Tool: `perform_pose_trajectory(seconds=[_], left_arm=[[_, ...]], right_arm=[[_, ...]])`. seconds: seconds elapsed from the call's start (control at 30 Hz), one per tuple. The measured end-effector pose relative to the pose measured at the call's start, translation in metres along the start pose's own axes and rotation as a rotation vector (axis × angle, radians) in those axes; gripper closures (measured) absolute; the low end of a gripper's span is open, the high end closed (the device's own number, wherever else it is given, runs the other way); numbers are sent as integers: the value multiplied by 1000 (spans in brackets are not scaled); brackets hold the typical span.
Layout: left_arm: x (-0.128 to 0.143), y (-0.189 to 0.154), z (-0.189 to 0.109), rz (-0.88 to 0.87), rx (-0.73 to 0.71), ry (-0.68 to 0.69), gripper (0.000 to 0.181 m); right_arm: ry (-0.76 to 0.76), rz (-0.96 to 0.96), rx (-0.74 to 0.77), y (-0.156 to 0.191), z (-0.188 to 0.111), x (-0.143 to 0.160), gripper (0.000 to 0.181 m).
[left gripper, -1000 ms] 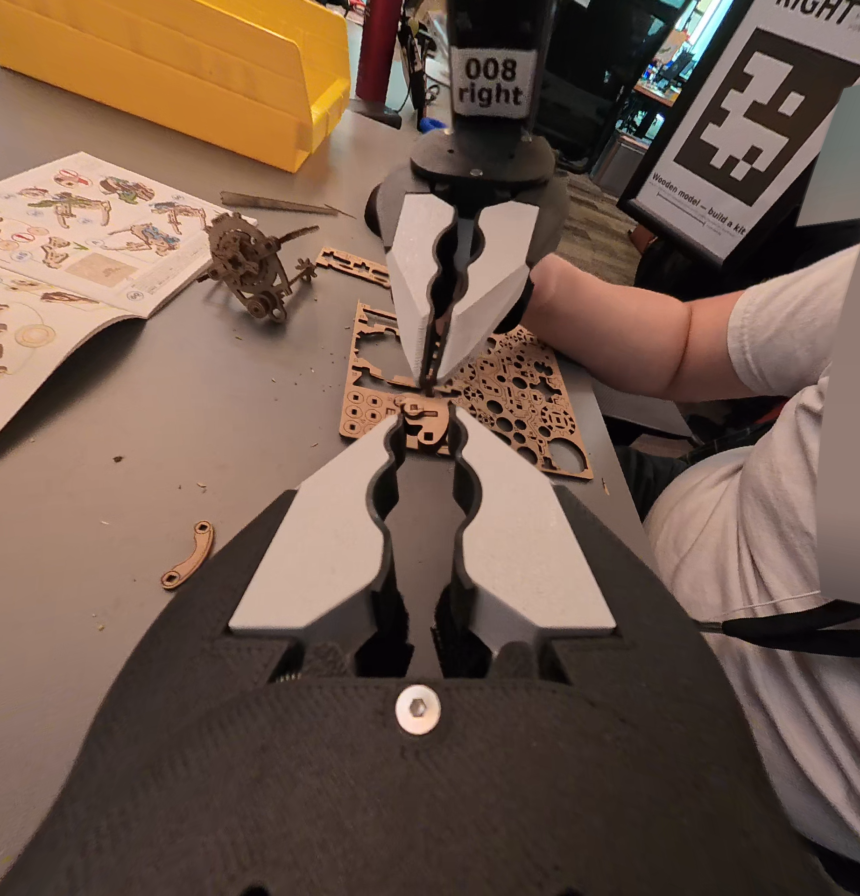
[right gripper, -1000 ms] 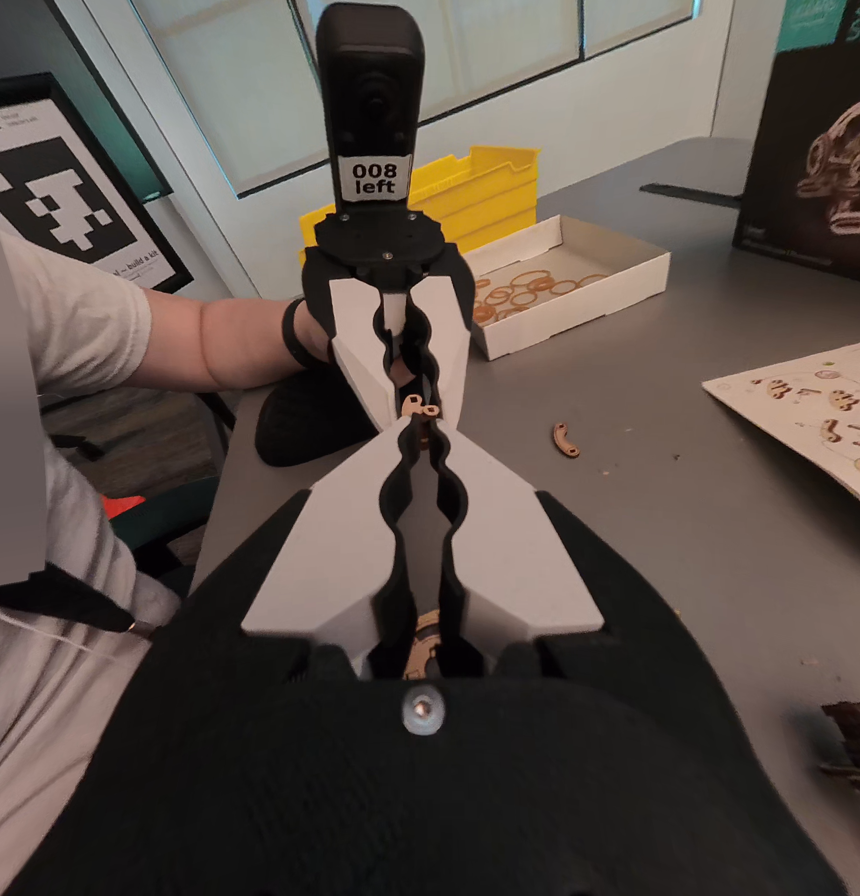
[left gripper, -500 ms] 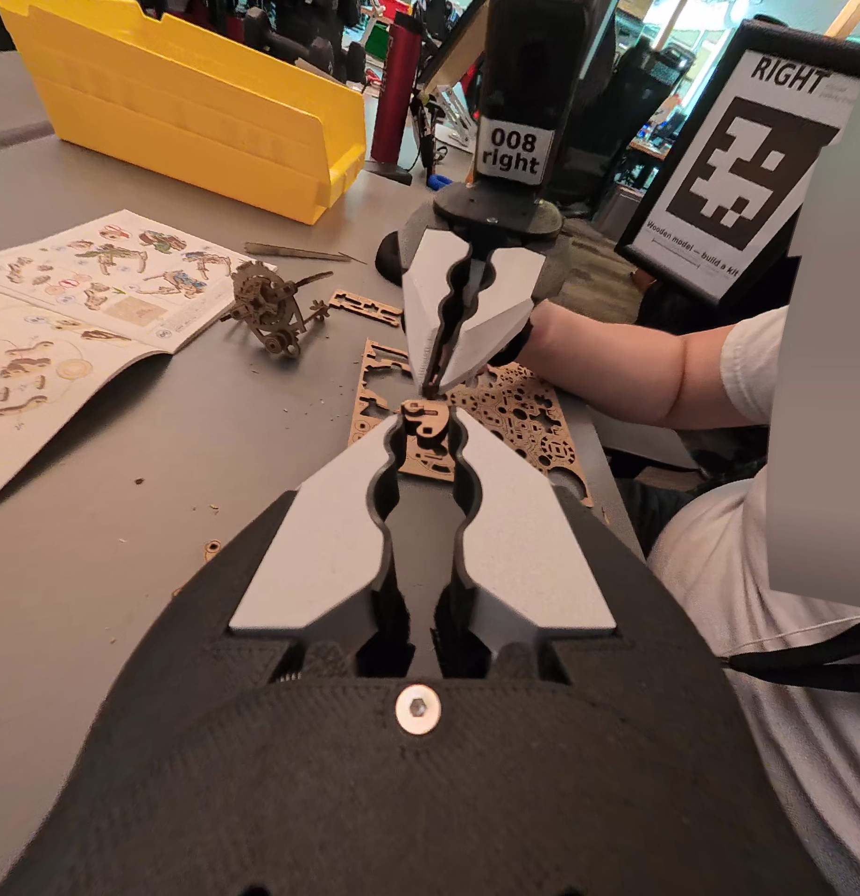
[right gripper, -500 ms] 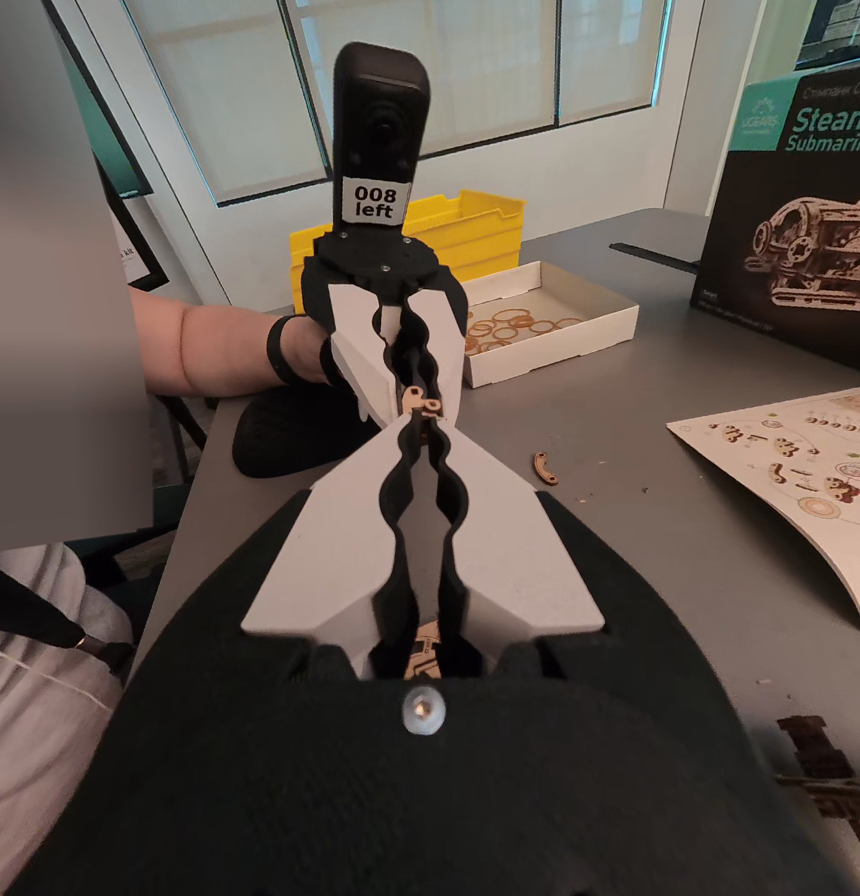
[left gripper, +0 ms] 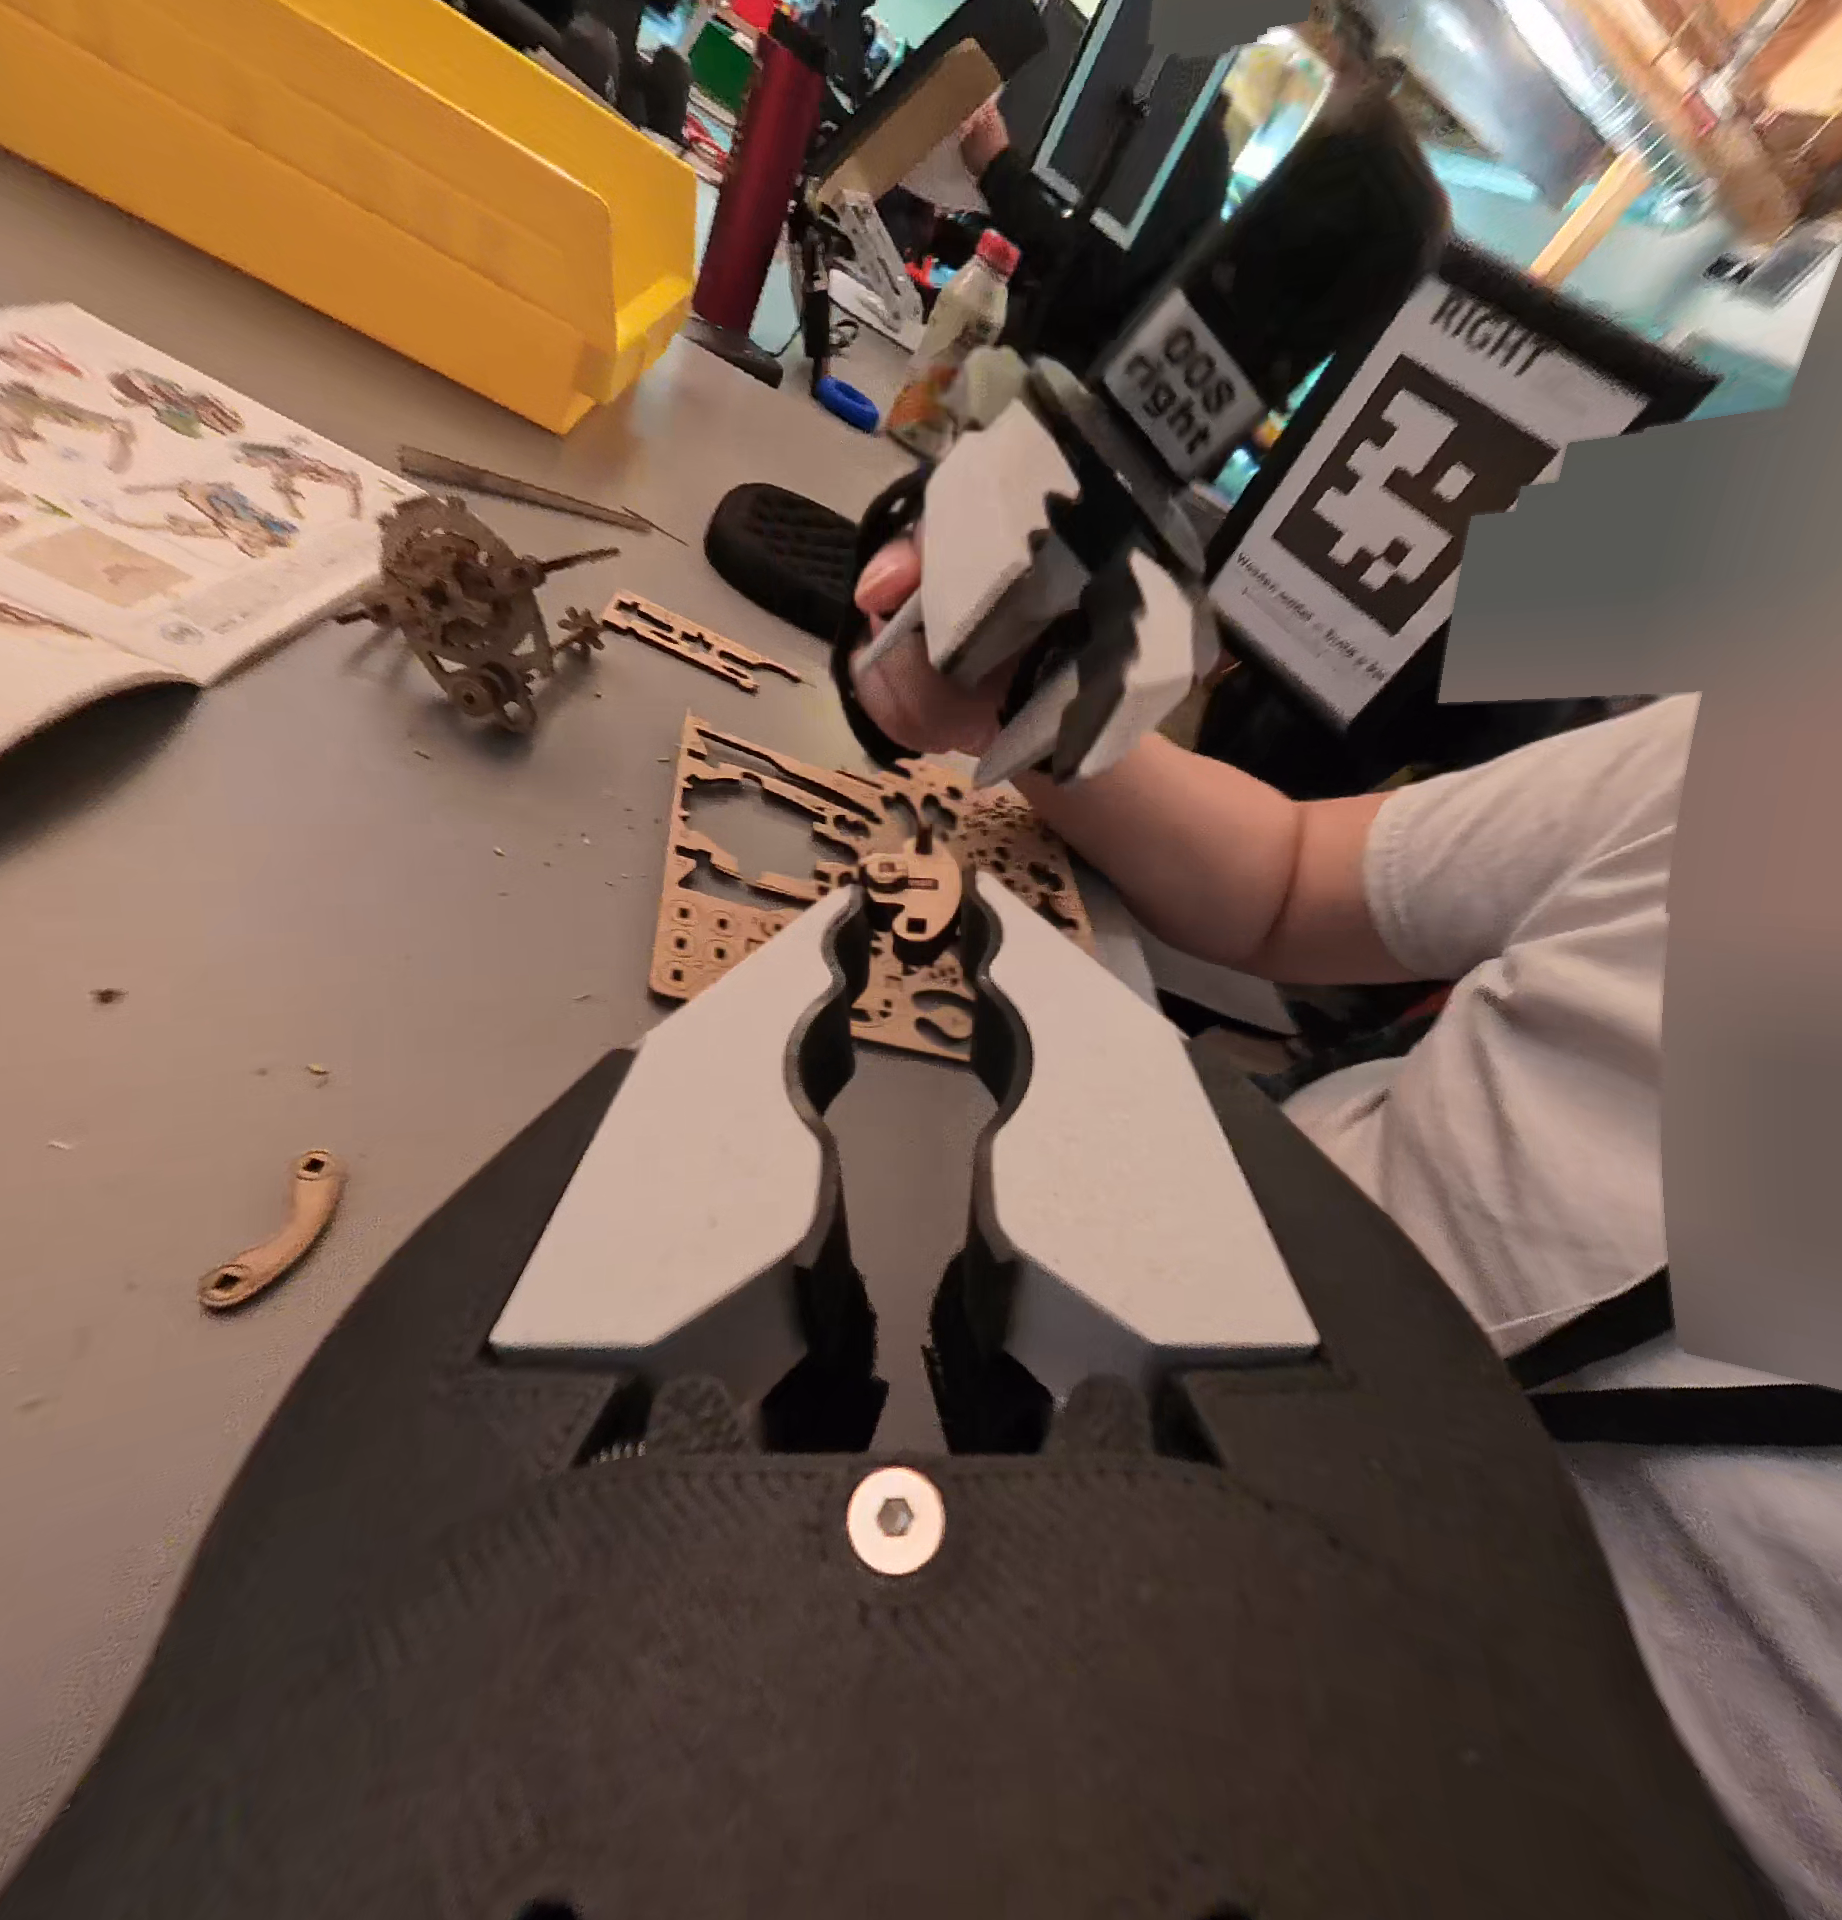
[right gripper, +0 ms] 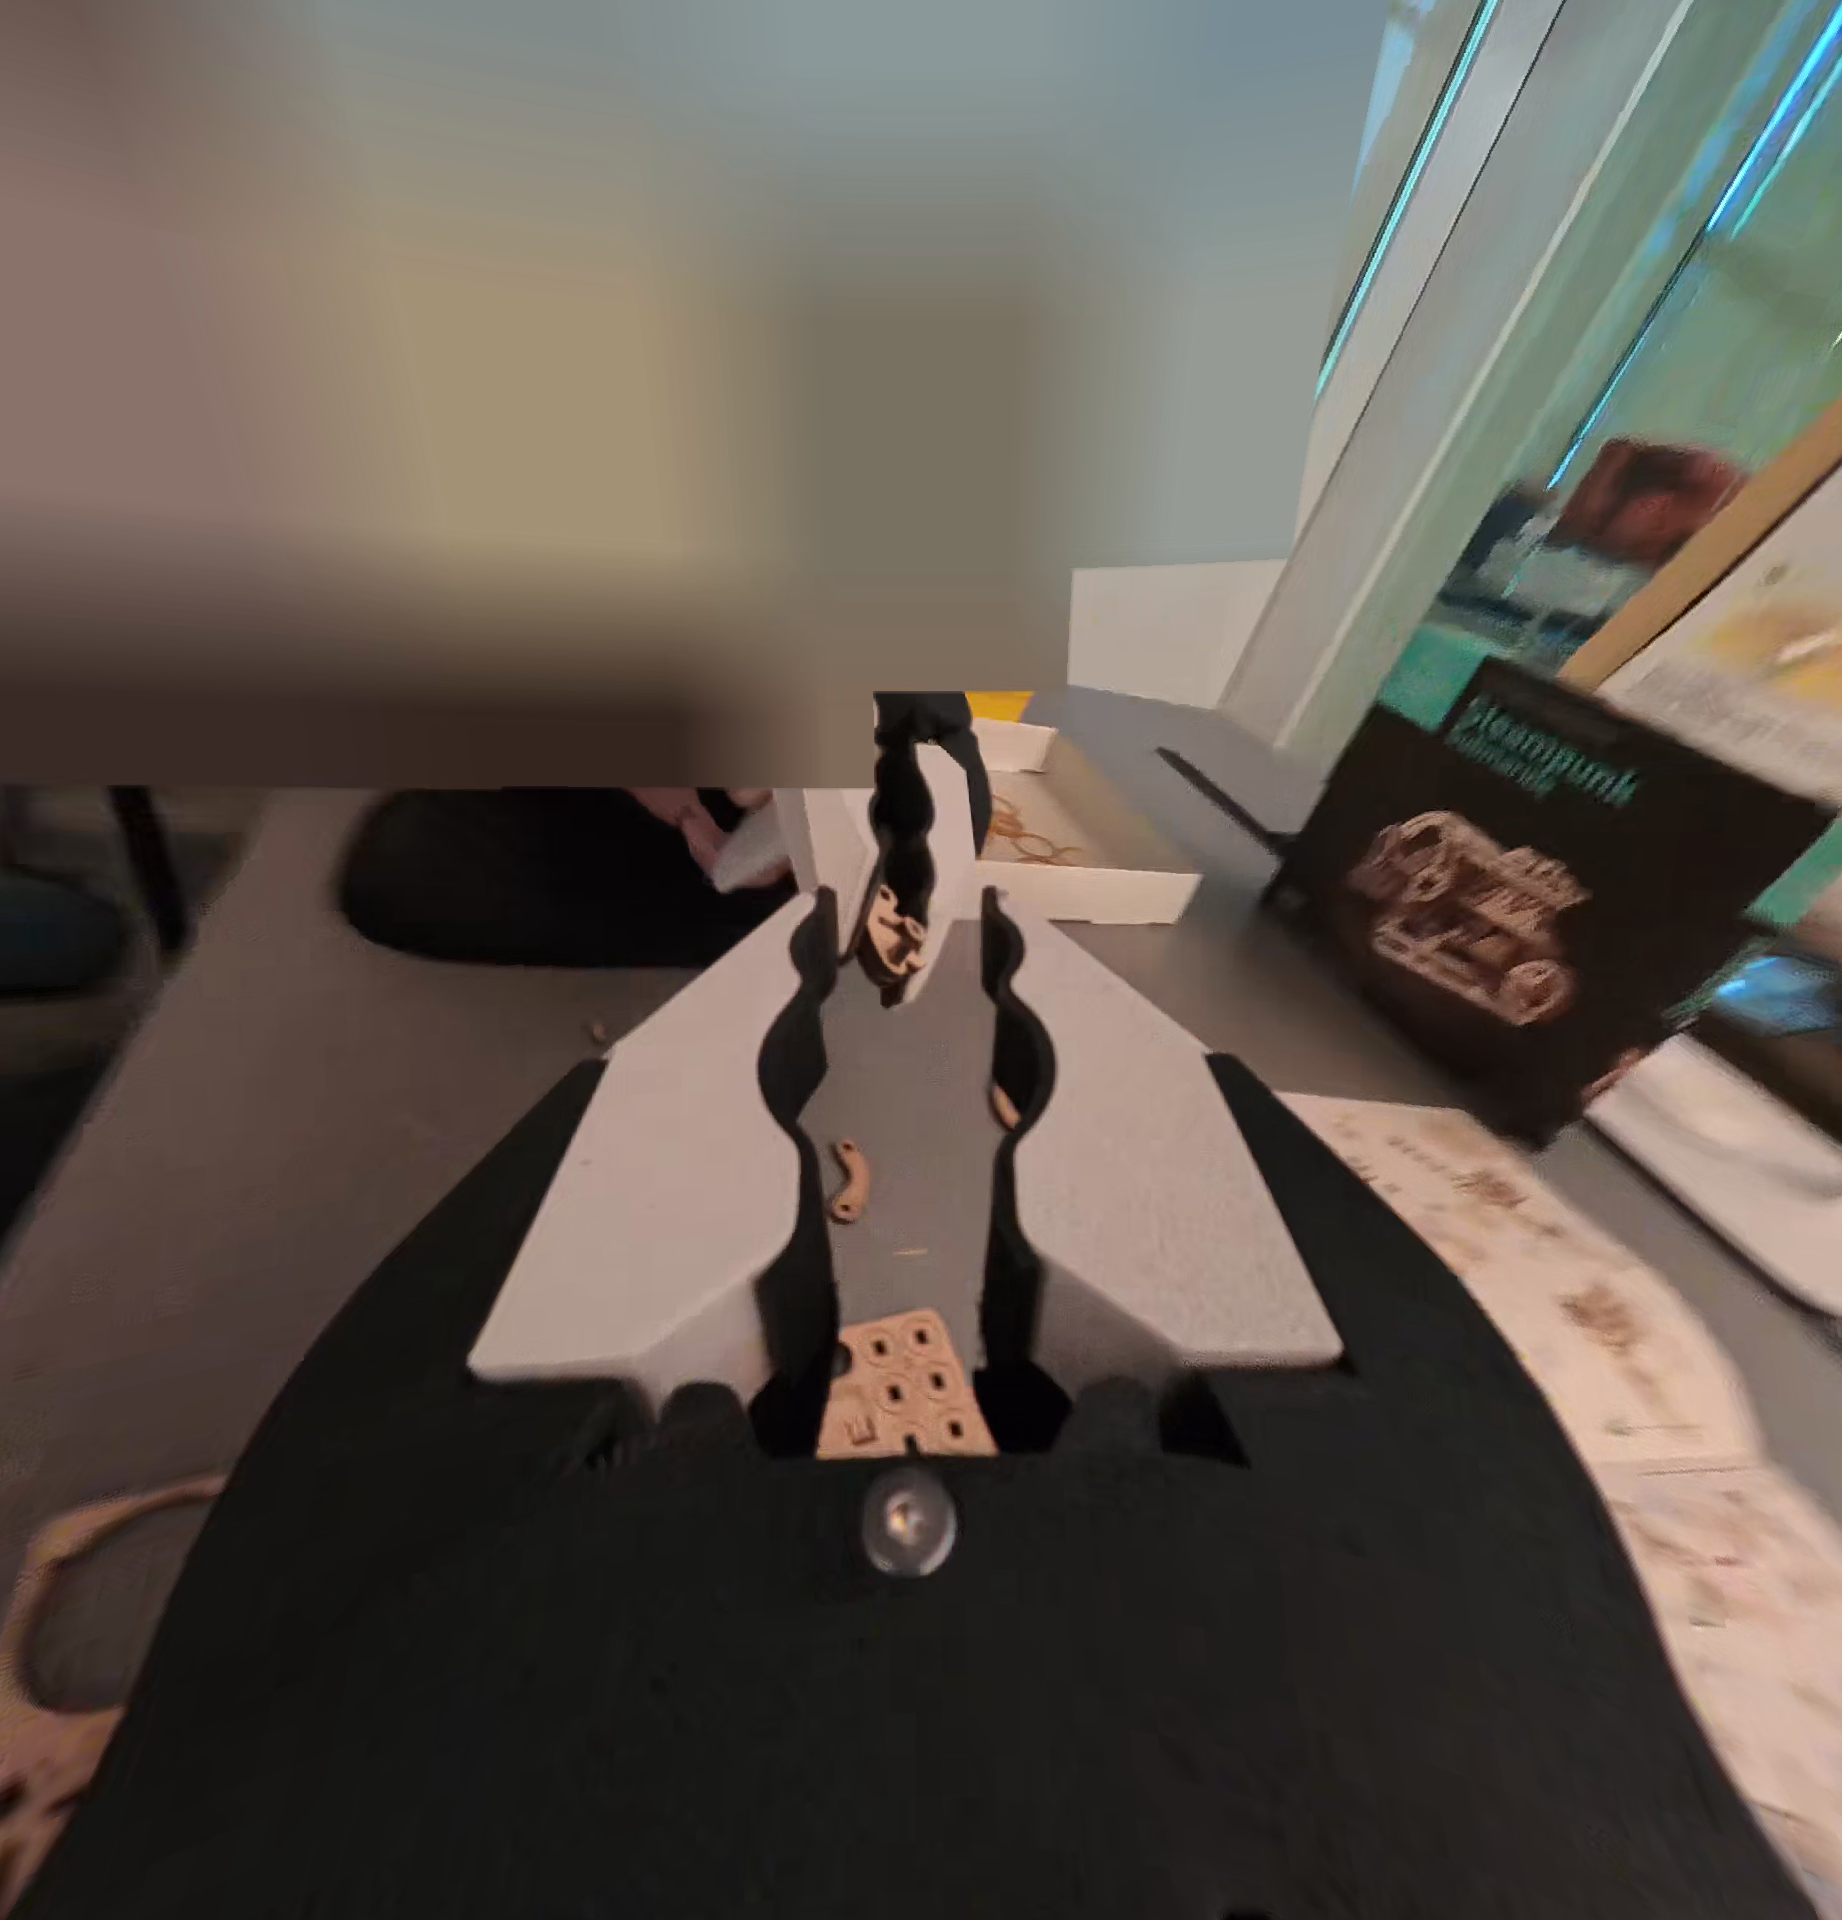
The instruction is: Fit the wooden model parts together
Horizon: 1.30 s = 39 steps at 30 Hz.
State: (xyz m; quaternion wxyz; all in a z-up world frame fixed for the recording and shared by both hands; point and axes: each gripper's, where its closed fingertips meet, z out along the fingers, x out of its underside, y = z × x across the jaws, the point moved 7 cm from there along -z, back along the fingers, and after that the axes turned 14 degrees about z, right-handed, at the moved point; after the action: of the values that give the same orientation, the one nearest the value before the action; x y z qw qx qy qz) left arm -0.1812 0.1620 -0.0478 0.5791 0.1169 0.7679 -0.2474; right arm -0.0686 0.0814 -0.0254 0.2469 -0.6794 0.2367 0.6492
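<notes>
My left gripper (left gripper: 912, 883) is shut on a small wooden part (left gripper: 912, 904), a flat hooked piece with a small piece fitted on it, held above the table. In the right wrist view the same part (right gripper: 889, 940) sits in the left gripper's fingertips, just beyond my right gripper (right gripper: 901, 909). The right gripper is open and empty. In the left wrist view it (left gripper: 1036, 774) hangs tilted, above and to the right of the part, not touching it. A laser-cut wooden sheet (left gripper: 751, 862) lies flat under both grippers.
A partly built gear model (left gripper: 460, 603), a loose curved wooden piece (left gripper: 273, 1231), a cut strip (left gripper: 688, 639) and an open instruction booklet (left gripper: 117, 499) lie to the left. A yellow bin (left gripper: 377, 187) stands behind. The kit box (right gripper: 1519, 914) and a white tray (right gripper: 1083, 883) stand farther off. Left and right tips are no more than a few centimetres apart. My left tips are roughly 15 cm from the partly built gear model (left gripper: 460, 603).
The right gripper was shut at the held part; it has now opened, drawn back and tilted. The left gripper still holds the part, now carrying a small added piece.
</notes>
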Motion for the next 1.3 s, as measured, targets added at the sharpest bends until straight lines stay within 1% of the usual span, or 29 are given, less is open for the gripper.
perform_pose_trajectory(seconds=[0.07,0.17,0.3,0.43,0.6,0.67,0.7,0.77,0.83,0.87,1.0,1.13,1.23,1.3], left_arm=[[0,0,0,-72,46,-15,167],[2,1,-1,-160,94,-19,167],[8,3,0,-232,127,40,167],[16,4,1,-293,163,90,167],[22,5,1,-318,185,144,167],[23,5,2,-322,186,152,167],[23,5,2,-325,185,149,167],[24,5,2,-336,190,147,167],[24,5,2,-345,193,145,167],[24,6,2,-349,193,147,167],[26,7,2,-368,197,148,167],[25,8,1,-396,207,126,167],[24,9,0,-408,205,112,167],[23,9,0,-414,207,104,167]], right_arm=[[48,-126,26,8,5,5,151],[104,-253,68,13,12,14,147],[139,-334,82,16,15,20,159],[190,-406,82,20,18,26,163],[264,-436,81,21,23,36,163],[281,-443,78,22,24,39,171],[284,-443,78,22,24,39,171],[284,-447,77,23,24,39,172],[284,-450,84,23,24,39,166],[290,-452,79,23,25,40,171],[299,-445,76,23,25,41,172],[280,-409,75,22,25,39,171],[270,-378,76,21,25,38,165],[266,-375,82,21,26,38,168]])
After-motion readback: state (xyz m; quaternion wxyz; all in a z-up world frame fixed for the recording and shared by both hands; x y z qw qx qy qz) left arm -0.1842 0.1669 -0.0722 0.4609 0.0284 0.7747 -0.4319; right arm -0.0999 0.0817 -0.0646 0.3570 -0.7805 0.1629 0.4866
